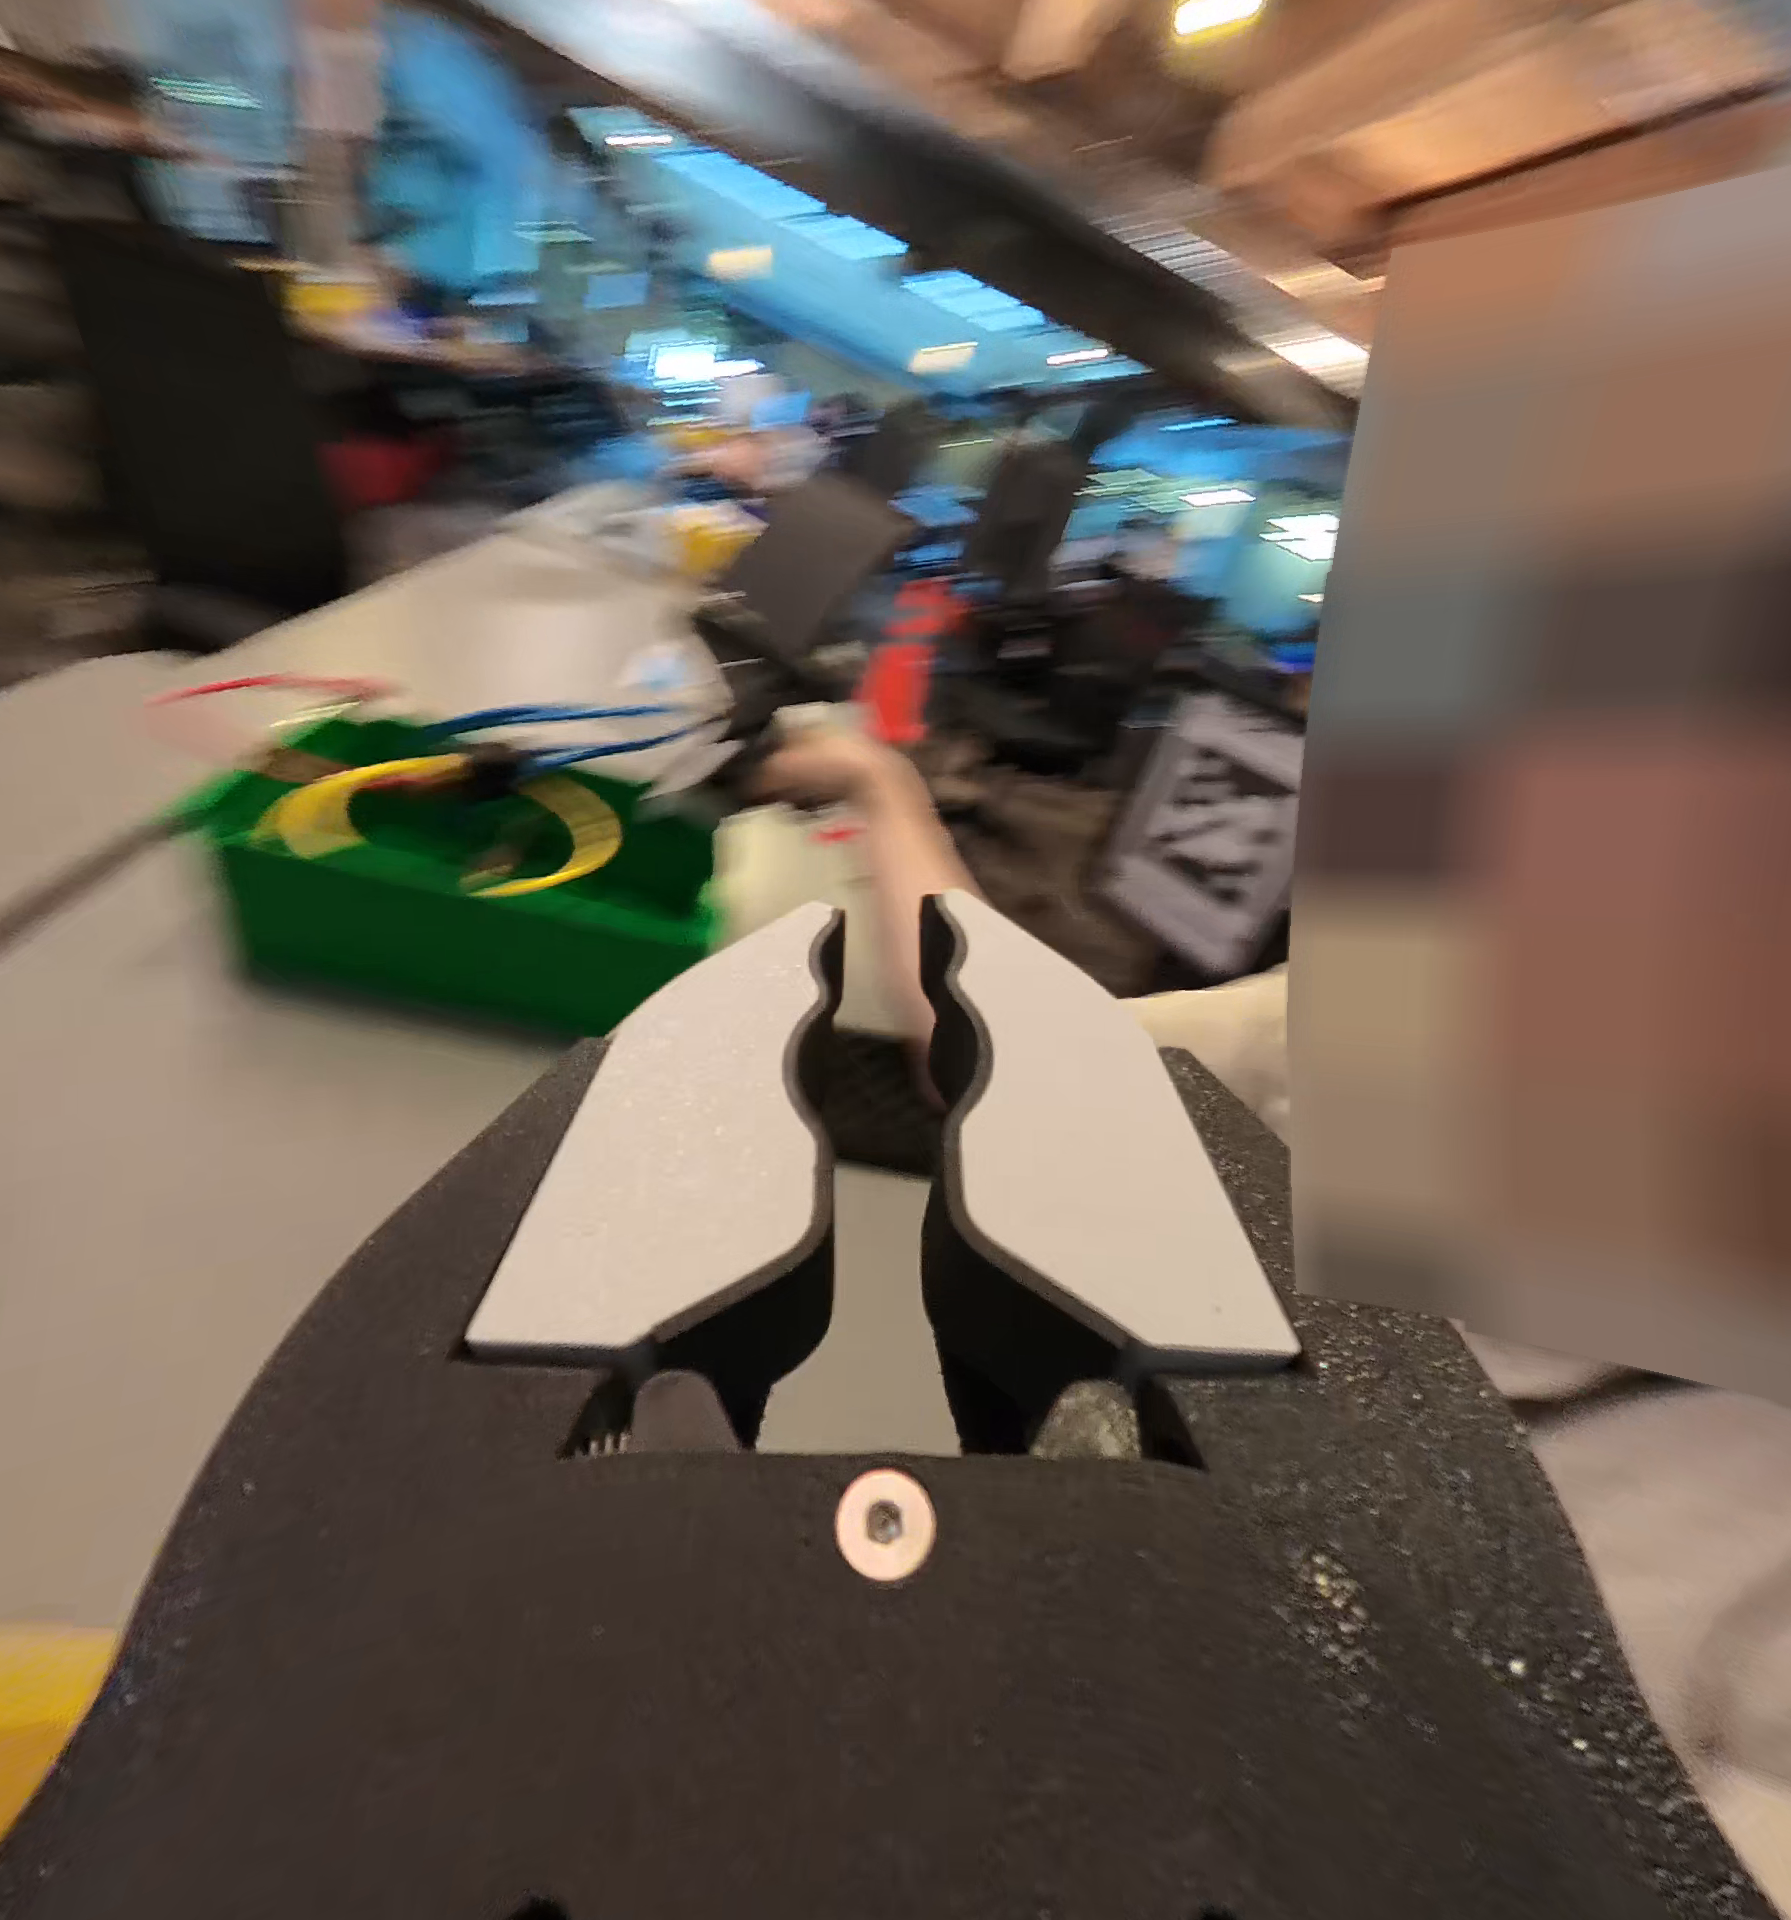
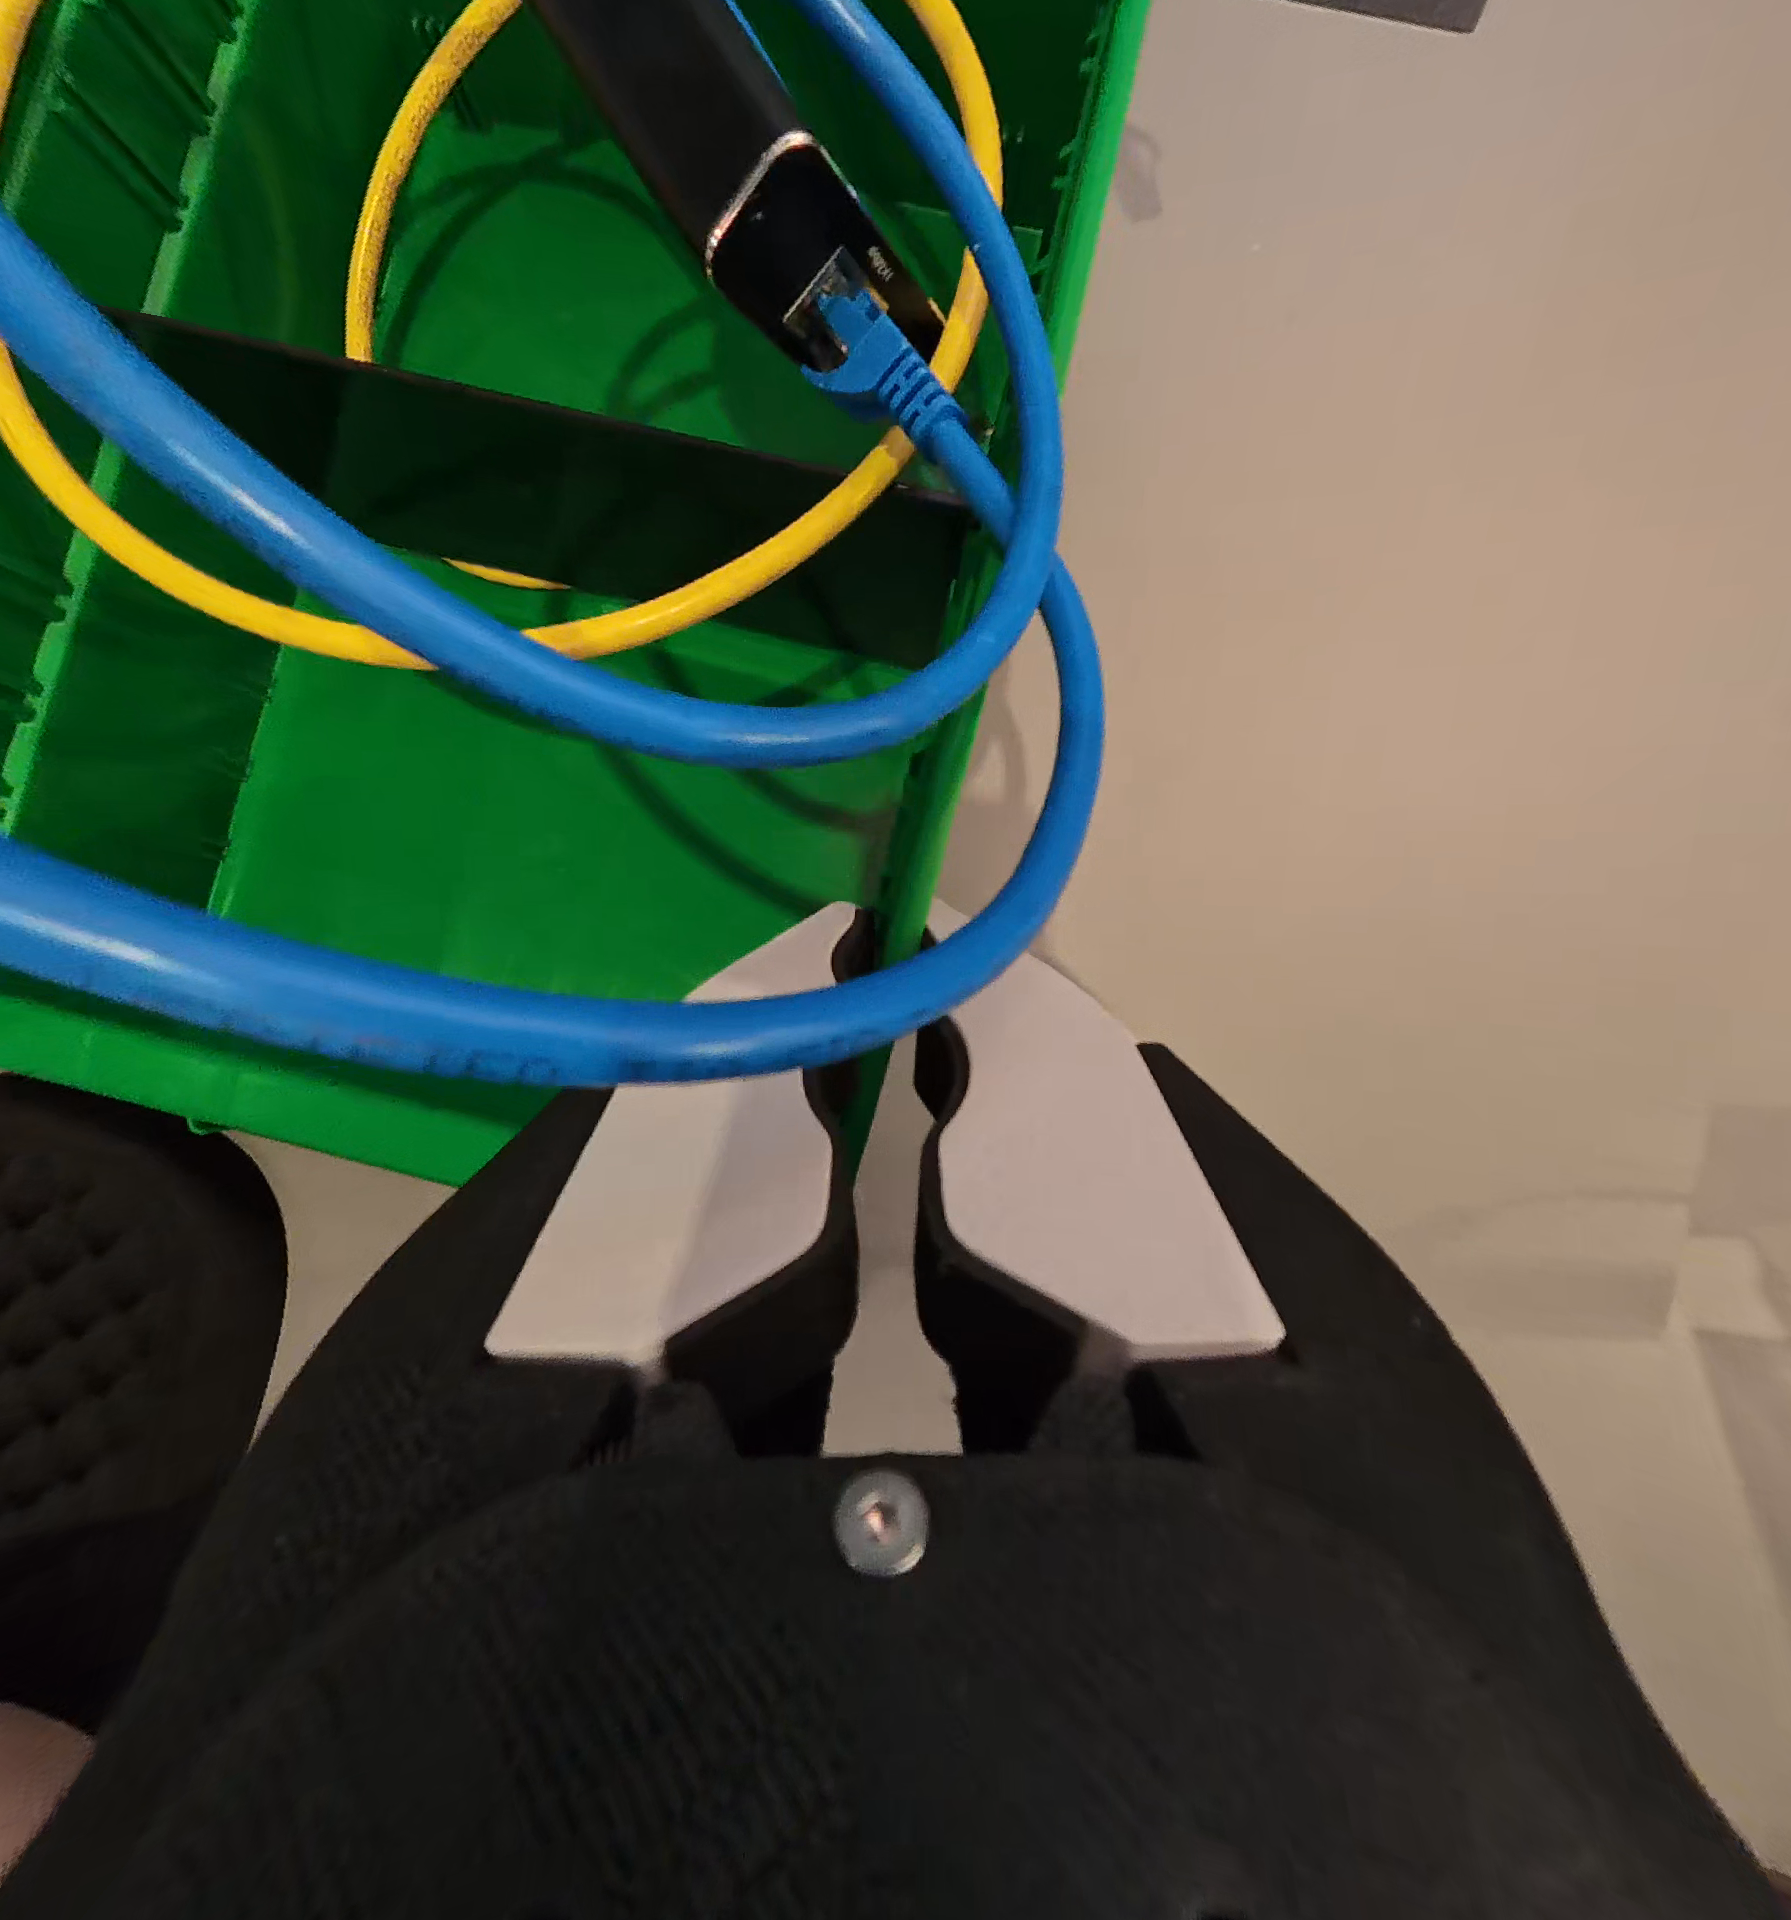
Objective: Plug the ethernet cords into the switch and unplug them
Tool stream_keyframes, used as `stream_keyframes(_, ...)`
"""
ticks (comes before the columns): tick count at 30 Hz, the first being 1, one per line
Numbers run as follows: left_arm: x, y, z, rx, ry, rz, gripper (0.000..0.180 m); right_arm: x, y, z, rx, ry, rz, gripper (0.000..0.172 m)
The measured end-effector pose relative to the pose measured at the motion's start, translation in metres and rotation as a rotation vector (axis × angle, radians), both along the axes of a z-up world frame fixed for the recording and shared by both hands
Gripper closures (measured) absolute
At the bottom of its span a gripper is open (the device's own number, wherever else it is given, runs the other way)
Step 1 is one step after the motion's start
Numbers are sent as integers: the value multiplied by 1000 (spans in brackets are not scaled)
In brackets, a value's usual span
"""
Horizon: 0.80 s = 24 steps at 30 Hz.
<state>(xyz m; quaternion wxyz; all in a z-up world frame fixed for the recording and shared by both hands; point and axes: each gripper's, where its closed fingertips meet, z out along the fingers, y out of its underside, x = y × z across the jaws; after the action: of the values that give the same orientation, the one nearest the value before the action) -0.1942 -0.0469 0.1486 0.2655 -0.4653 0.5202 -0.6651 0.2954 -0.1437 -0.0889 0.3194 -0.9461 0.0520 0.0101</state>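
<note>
**Two ways this could go sideways**

Two risks, mostly down to cable slack.

Where stuff is: the black switch [image 2: 683, 135] lies tilted in the green bin [image 2: 517, 883], with a blue plug [image 2: 870, 353] already seated in its port. The blue cord [image 2: 558, 686] loops out over the bin's side and drapes right across the top of the right gripper [image 2: 886, 935]. A yellow cord [image 2: 143, 540] is coiled in the bin too.

The right gripper's fingers are nearly together, pinched on the bin's side wall, not on any cable. The left gripper [image 1: 883, 914] is up off the table [image 1: 143, 1143], fingers narrowly apart with nothing between them. Its view is smeared, so I can't tell much else.

Risk one: that blue loop resting on the right fingers. Pull the gripper back carelessly and I reckon it snags the cord and tugs the plug or drags the loose switch.

Risk two: the switch isn't pinned down. Yanking the plug without pressing its latch probably just lifts the whole switch.
</note>
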Motion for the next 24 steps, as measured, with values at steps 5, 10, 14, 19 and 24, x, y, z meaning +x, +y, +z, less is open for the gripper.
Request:
stream_keyframes(5, -37, 79, -32, 63, 241, 520, 163, -7, 3, 0, 7, 27, 13, 165)
stream_keyframes(10, -133, 156, -80, 125, 634, 1111, 158, -14, 2, 0, -27, 47, 10, 164)
stream_keyframes(14, -184, 176, -113, 25, 812, 1243, 144, -17, 1, 0, -50, 26, 18, 164)
stream_keyframes(19, -194, 174, -152, -168, 922, 1125, 142, -21, 2, 0, -55, 46, 15, 164)
stream_keyframes(24, -215, 186, -181, -201, 1078, 1189, 135, -25, 2, -3, -82, 81, 8, 164)
